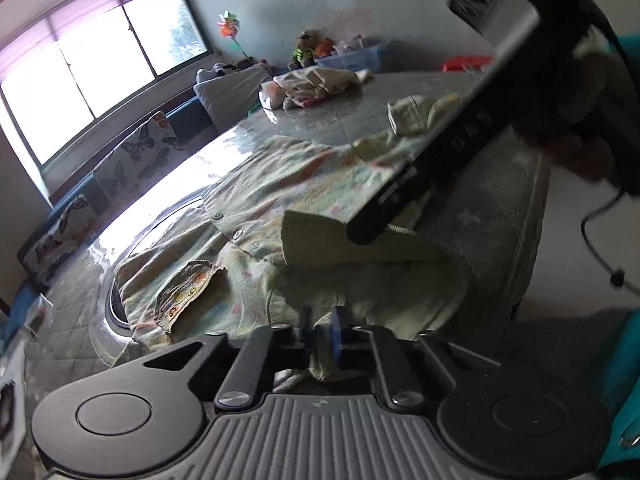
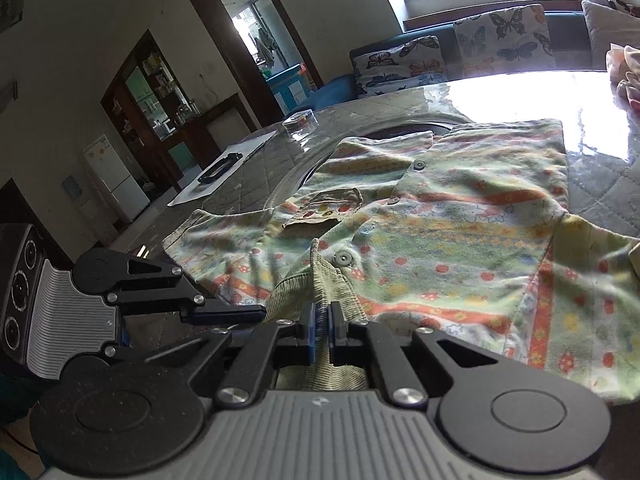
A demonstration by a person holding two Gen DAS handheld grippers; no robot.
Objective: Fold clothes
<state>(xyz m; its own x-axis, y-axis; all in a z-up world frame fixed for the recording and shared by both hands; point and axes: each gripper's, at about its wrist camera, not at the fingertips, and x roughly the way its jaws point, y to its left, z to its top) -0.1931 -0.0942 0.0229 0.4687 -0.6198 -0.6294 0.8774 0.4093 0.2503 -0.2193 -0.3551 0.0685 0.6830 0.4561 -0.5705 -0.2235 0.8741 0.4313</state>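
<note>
A small patterned shirt [image 2: 460, 216] with buttons down its front lies spread across the near part of the bench [image 2: 248, 168], its collar end at the near edge and its hem toward the far side. Part of the shirt covers a round inset [image 1: 116, 304] in the bench top. A chest pocket [image 2: 324, 212] with a brown printed flap sits on the side of the shirt toward the doorway.

The right claw [image 2: 322, 330] is pinched together on the ribbed green collar [image 2: 320, 280] at the near edge of the bench, with the fabric running between its blue pads. The left claw [image 1: 322, 334] is likewise clamped on a fold of the shirt's pale green cloth at the near edge; in the right wrist view it shows just beside the right claw, reaching in from the left.

Near the far edge of the bench lies a heap of pale clothes [image 1: 316, 84], and a smaller light garment [image 1: 412, 114] rests apart from it, nearer the shirt. On the side of the bench toward the doorway lie a white sheet [image 2: 224, 168] with a black frame on it and a clear lidded box [image 2: 300, 122]. Butterfly cushions [image 2: 500, 36] line a sofa beyond the bench.
</note>
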